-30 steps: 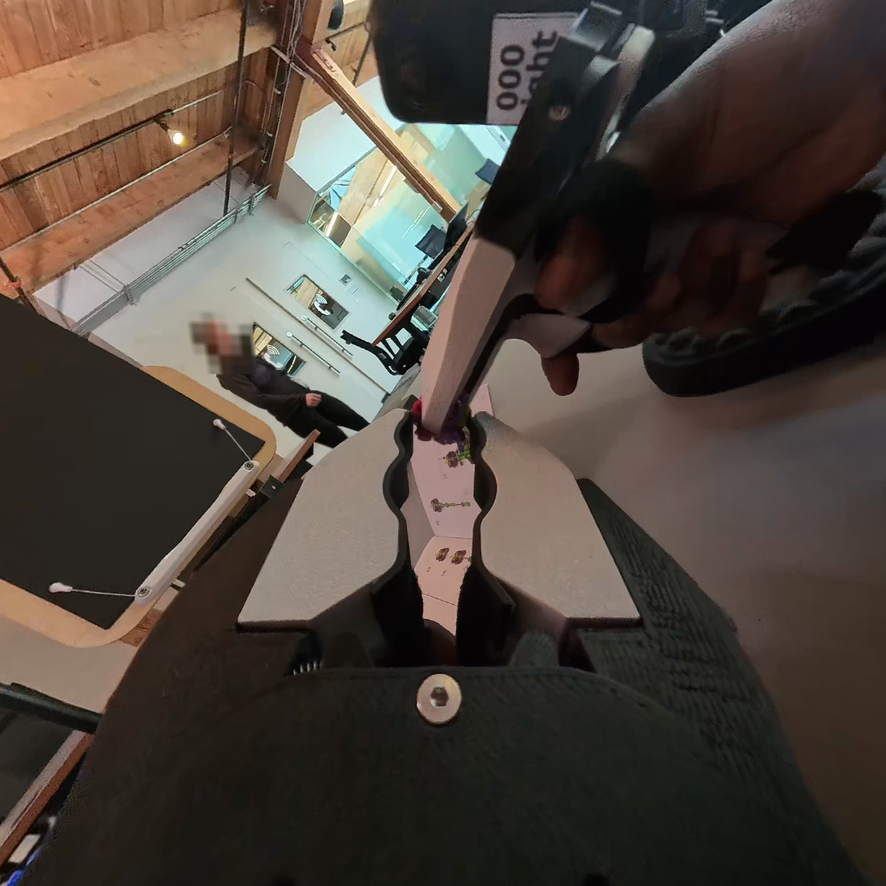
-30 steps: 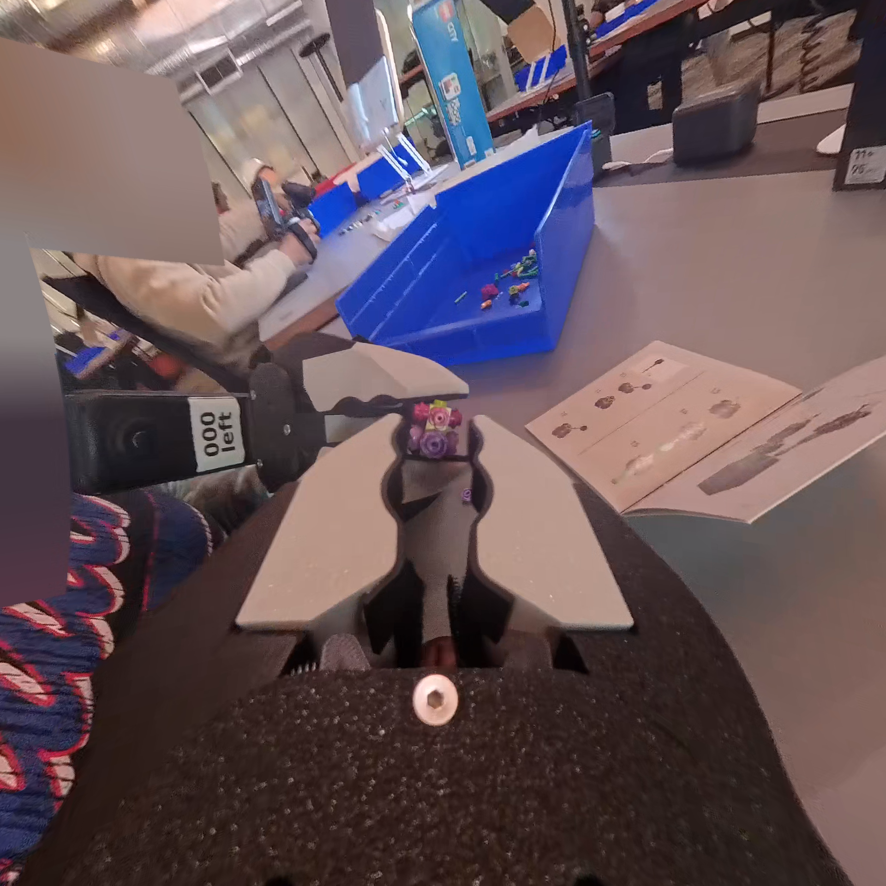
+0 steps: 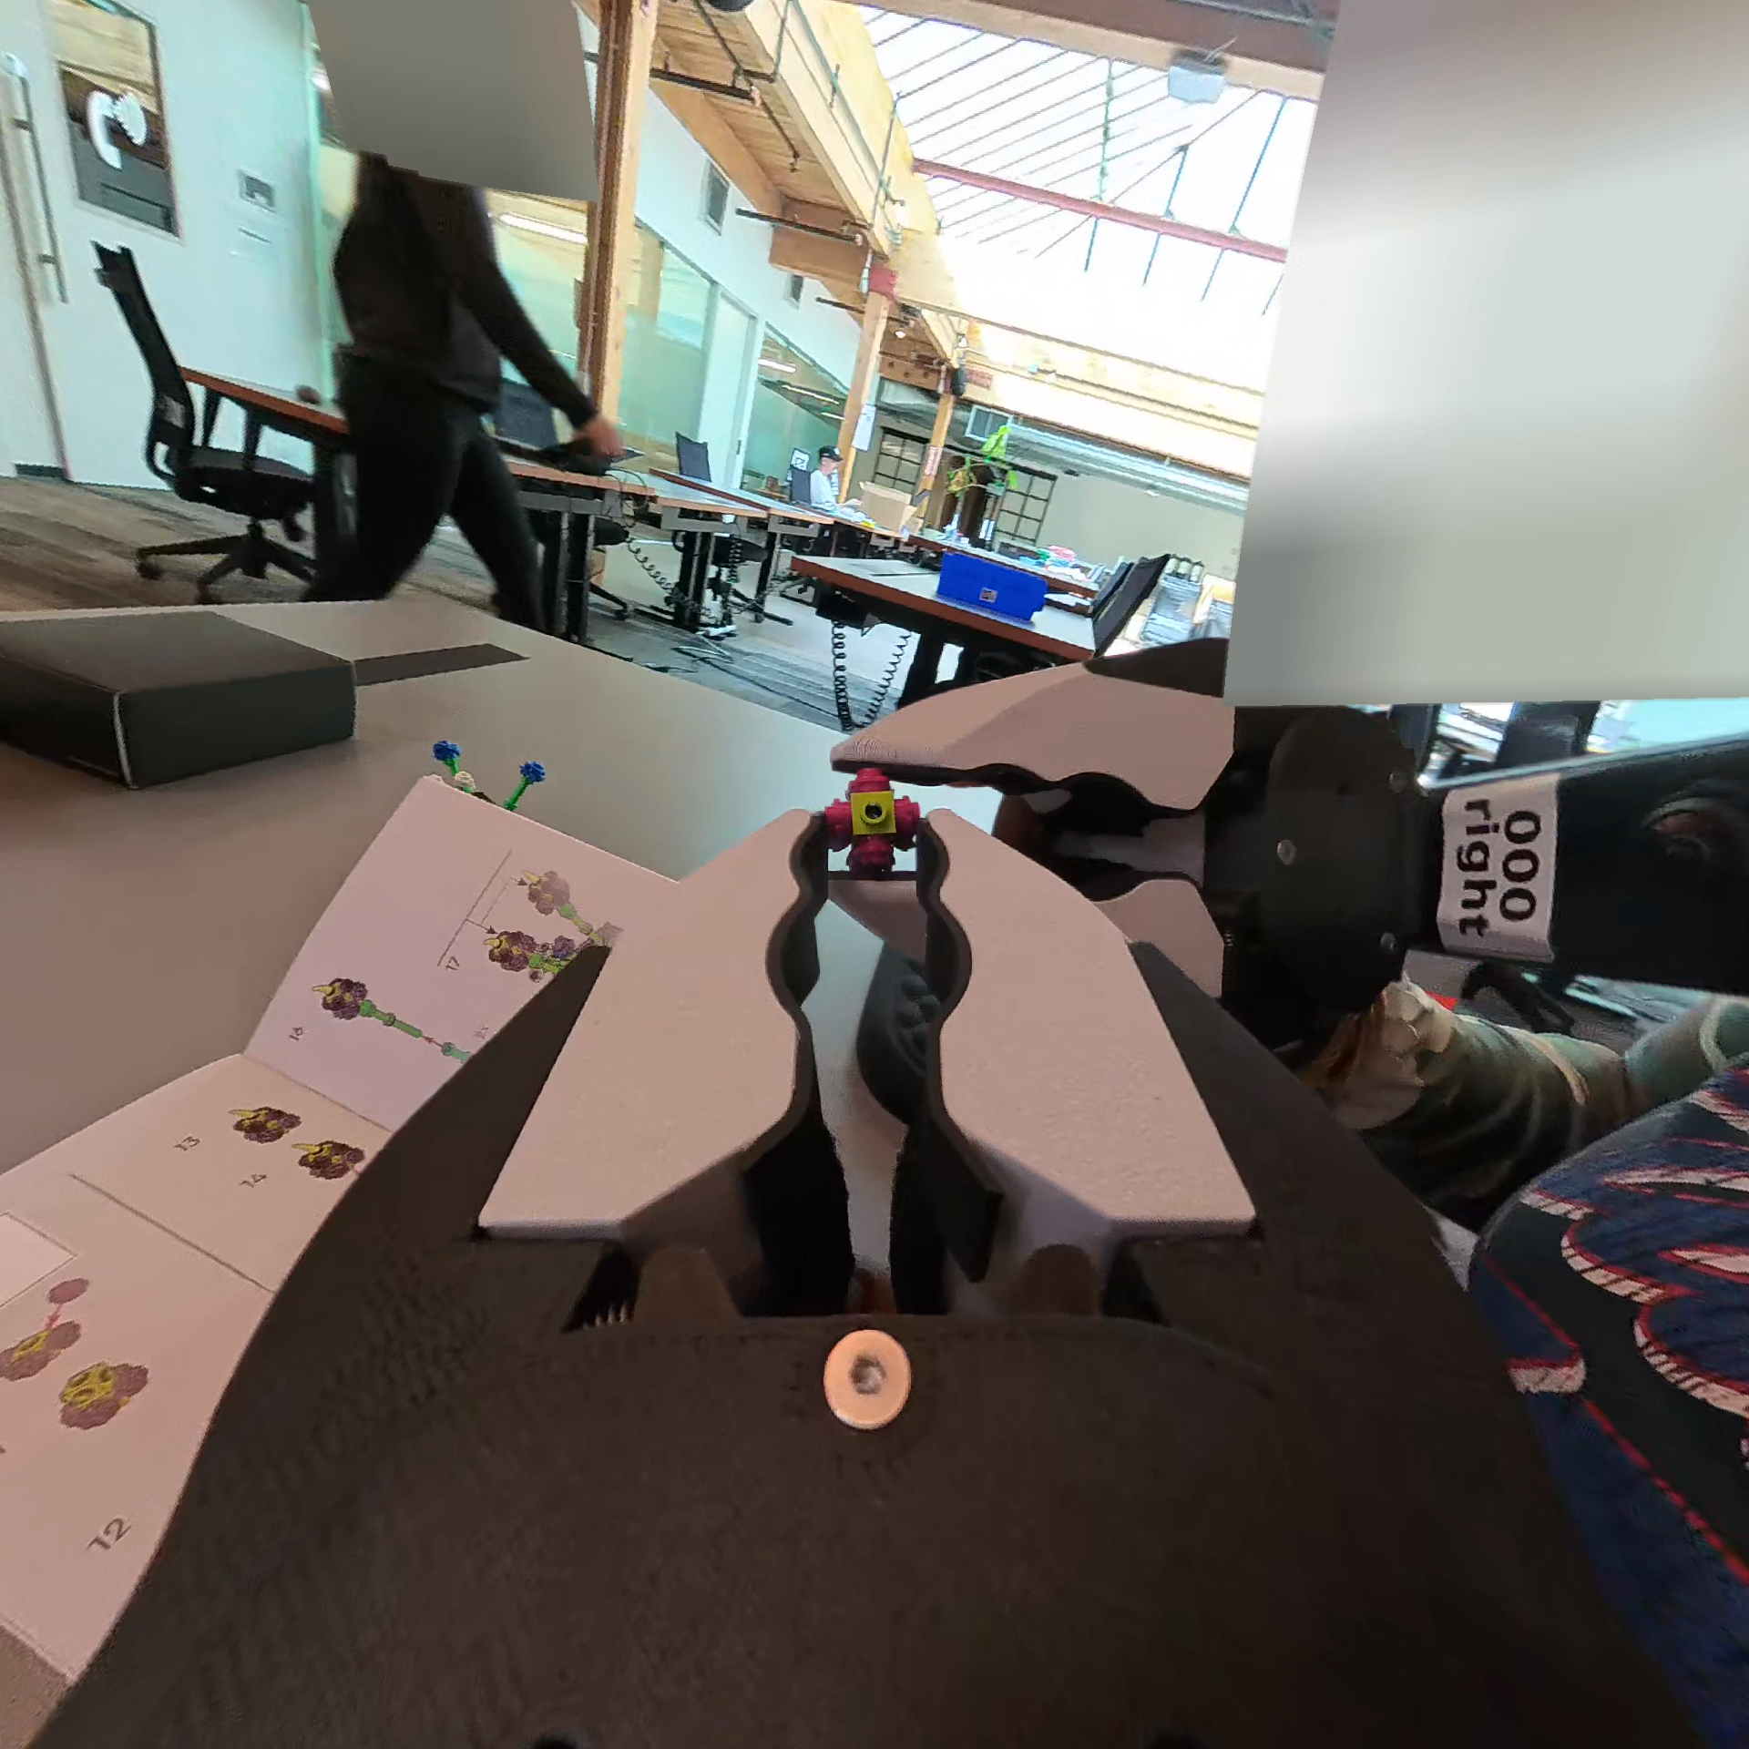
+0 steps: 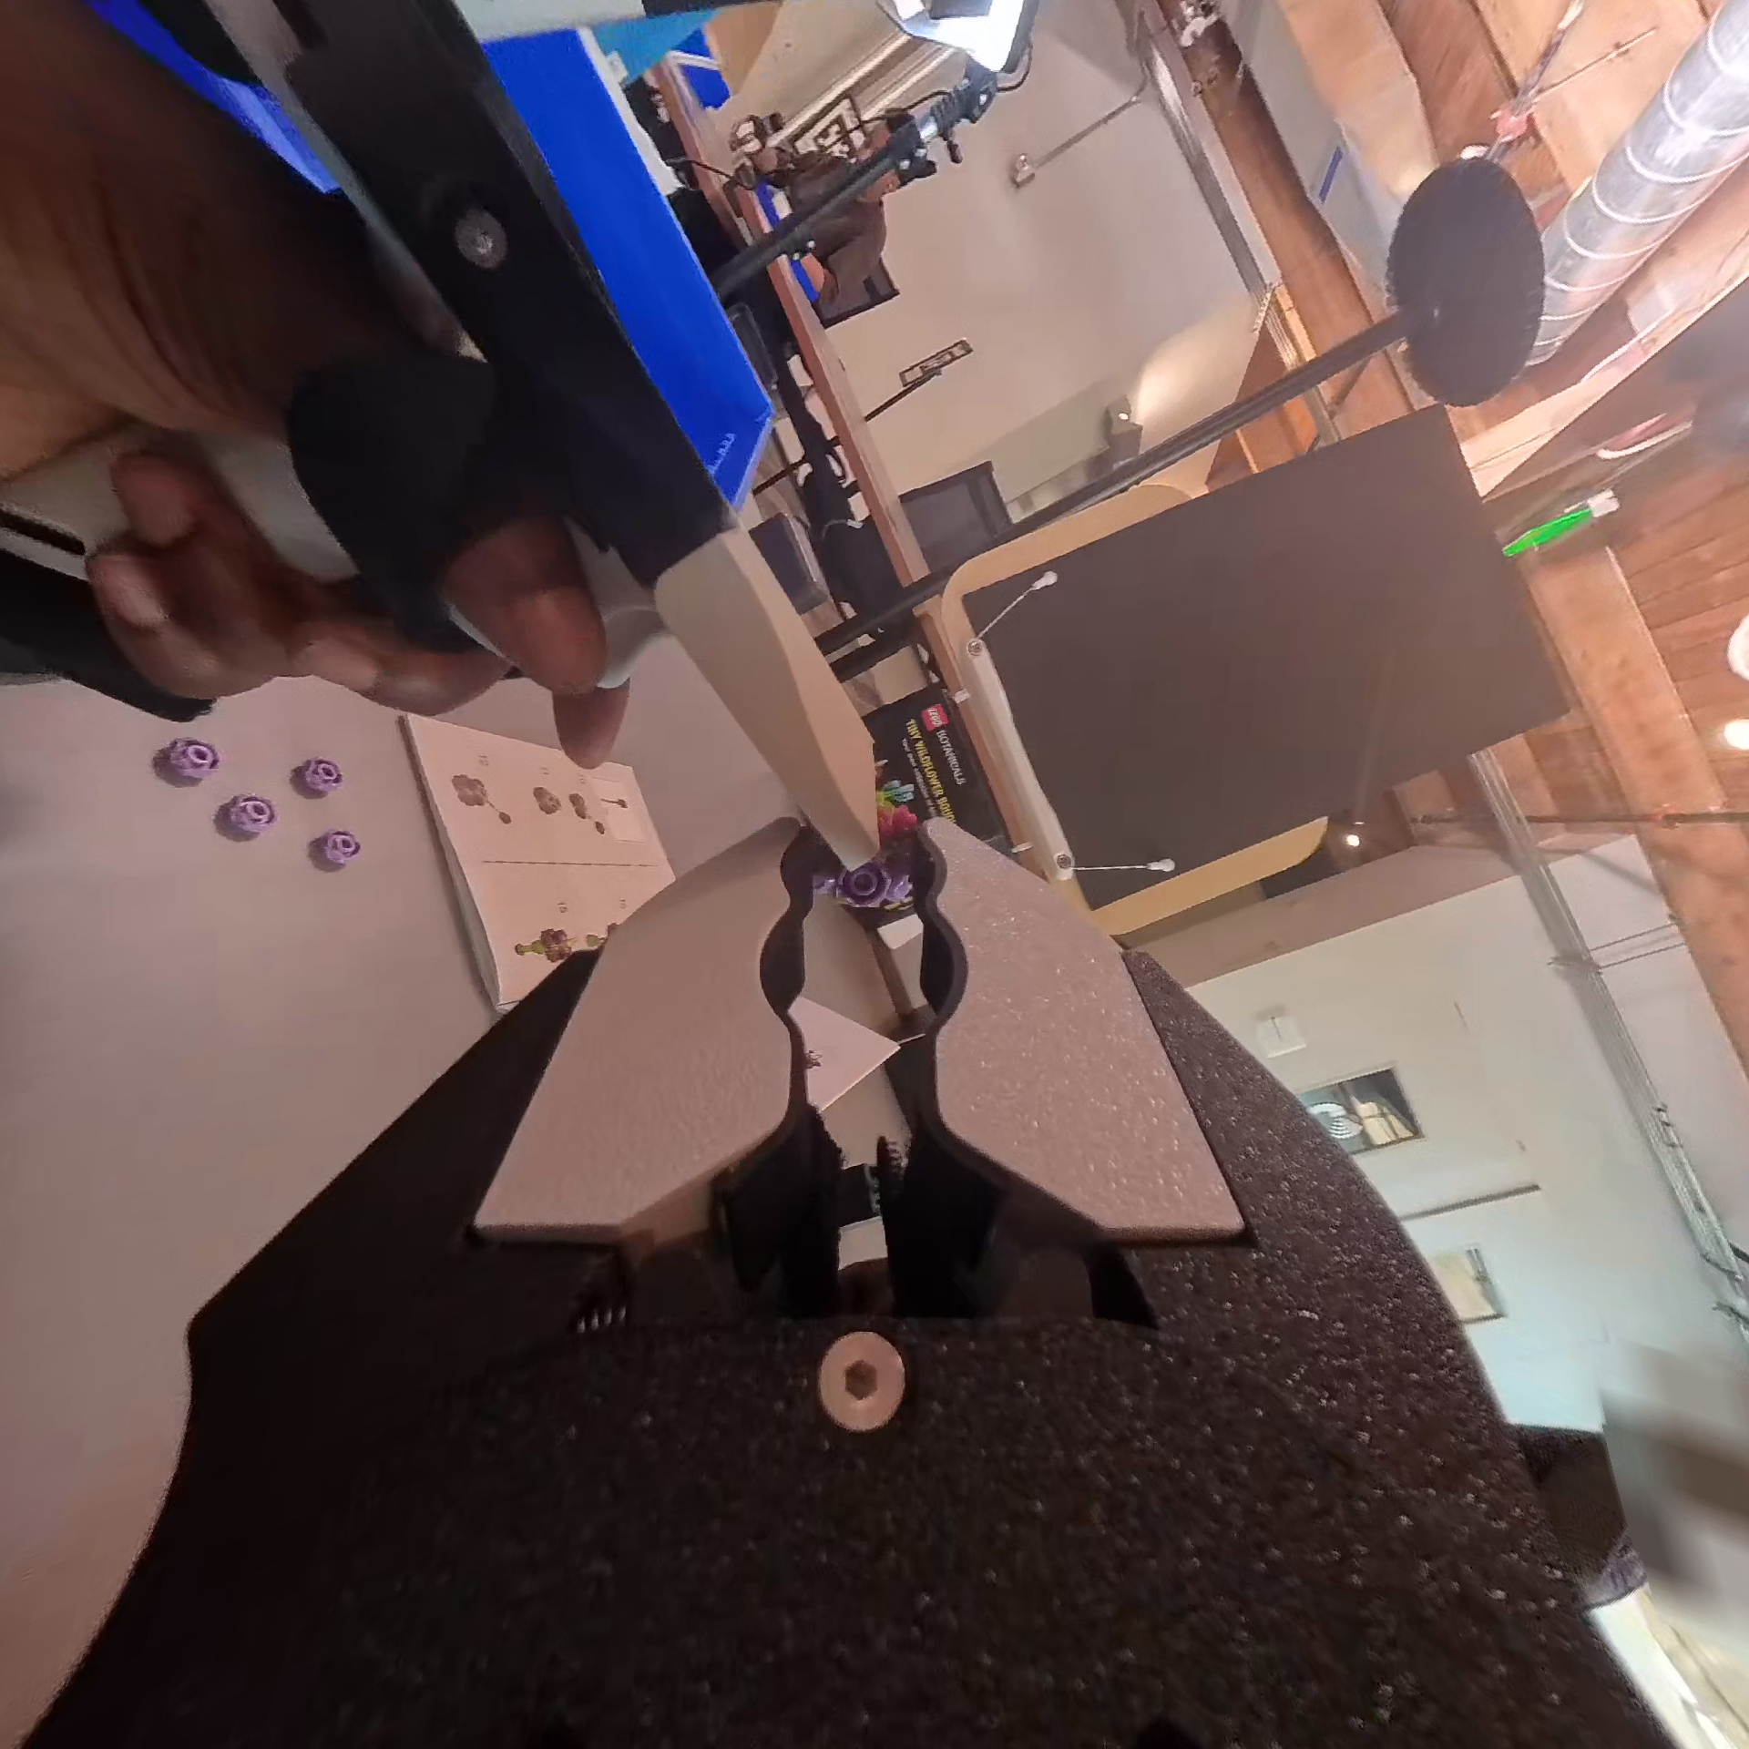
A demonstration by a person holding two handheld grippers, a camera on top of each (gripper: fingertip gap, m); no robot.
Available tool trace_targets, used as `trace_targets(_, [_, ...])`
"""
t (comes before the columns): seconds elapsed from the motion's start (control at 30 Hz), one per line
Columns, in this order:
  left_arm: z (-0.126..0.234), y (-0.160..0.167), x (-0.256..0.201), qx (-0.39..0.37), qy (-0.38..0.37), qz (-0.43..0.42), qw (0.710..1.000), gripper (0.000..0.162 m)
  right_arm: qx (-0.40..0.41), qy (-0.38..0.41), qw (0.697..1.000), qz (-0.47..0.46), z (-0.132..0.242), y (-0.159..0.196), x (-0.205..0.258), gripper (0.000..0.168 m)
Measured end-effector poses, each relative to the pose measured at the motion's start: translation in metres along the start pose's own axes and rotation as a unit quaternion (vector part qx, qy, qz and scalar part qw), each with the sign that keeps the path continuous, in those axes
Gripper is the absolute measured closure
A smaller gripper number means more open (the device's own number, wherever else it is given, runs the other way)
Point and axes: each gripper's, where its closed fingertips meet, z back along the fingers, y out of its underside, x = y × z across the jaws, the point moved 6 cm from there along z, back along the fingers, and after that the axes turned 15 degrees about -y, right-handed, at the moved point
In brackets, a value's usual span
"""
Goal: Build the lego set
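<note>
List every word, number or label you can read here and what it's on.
I can't quote writing; it appears on:
White label, on the right gripper's black body.
Open instruction booklet: step numbers beside the pictures.
Black lego box: coloured lettering.

The left gripper's fingers (image 4: 833, 786) hide most of the flower cluster (image 4: 866, 885); the instruction booklet (image 3: 189, 1183) is cut off at left.

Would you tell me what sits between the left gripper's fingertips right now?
In the left wrist view, the left gripper pinches a small flower piece, magenta with a yellow centre block; nothing else sits between them.
</note>
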Motion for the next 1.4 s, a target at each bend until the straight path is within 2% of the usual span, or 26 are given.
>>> trace_targets(0.1, [-0.002,0.0,-0.001,0.011,-0.025,-0.009,1.0,0.144,0.001,0.041,0.999,0.034,0.002,-0.002,0.0,0.139])
trace_targets(0.23, [-0.003,0.001,-0.003,0.028,-0.035,-0.018,0.999,0.144,0.007,0.035,0.998,0.044,-0.001,-0.002,0.005,0.15])
trace_targets(0.47, [-0.002,0.001,-0.004,0.026,-0.037,-0.014,0.999,0.144,-0.014,0.021,1.0,0.018,0.0,-0.002,0.004,0.151])
trace_targets(0.53, [0.0,0.0,-0.005,0.014,-0.017,0.019,1.0,0.144,-0.057,0.019,0.998,-0.03,0.001,-0.004,0.002,0.148])
trace_targets(0.57, [0.0,-0.001,-0.005,0.008,-0.004,0.039,0.999,0.144,-0.087,0.008,0.994,-0.066,0.003,-0.005,0.001,0.144])
trace_targets(0.6, [0.001,-0.001,-0.003,0.005,0.0,0.053,0.999,0.144,-0.109,-0.002,0.988,-0.108,0.004,-0.005,-0.001,0.13])
trace_targets(0.67, [0.002,0.001,0.001,0.009,-0.001,0.062,0.998,0.144,-0.128,-0.038,0.977,-0.165,0.005,-0.001,-0.004,0.126])
trace_targets(0.73, [0.004,0.002,0.003,0.013,0.003,0.069,0.997,0.144,-0.132,-0.054,0.973,-0.183,0.006,0.003,-0.005,0.129])
trace_targets(0.93, [0.004,0.002,0.003,0.019,0.0,0.069,0.997,0.144,-0.077,-0.054,0.988,-0.122,0.001,0.007,0.001,0.149])
trace_targets(1.07, [0.005,0.004,0.003,0.021,-0.002,0.073,0.997,0.144,-0.068,-0.052,0.991,-0.103,0.001,0.007,0.003,0.15])
trace_targets(1.17, [0.006,0.005,0.005,0.021,0.001,0.065,0.998,0.144,-0.078,-0.059,0.987,-0.128,-0.001,0.008,0.003,0.149])
trace_targets(1.23, [0.007,0.004,0.007,0.018,0.019,0.068,0.997,0.144,-0.11,-0.081,0.975,-0.176,0.0,0.007,0.001,0.148])
trace_targets(1.3, [0.01,0.002,0.007,0.01,0.046,0.063,0.997,0.144,-0.166,-0.134,0.945,-0.25,0.003,0.006,0.0,0.135])
trace_targets(1.37, [0.014,-0.002,0.007,-0.01,0.075,0.053,0.996,0.144,-0.232,-0.19,0.887,-0.351,0.007,0.009,-0.003,0.127])
trace_targets(1.4, [0.017,-0.004,0.008,-0.023,0.083,0.047,0.995,0.145,-0.273,-0.214,0.845,-0.407,0.009,0.01,-0.006,0.126])
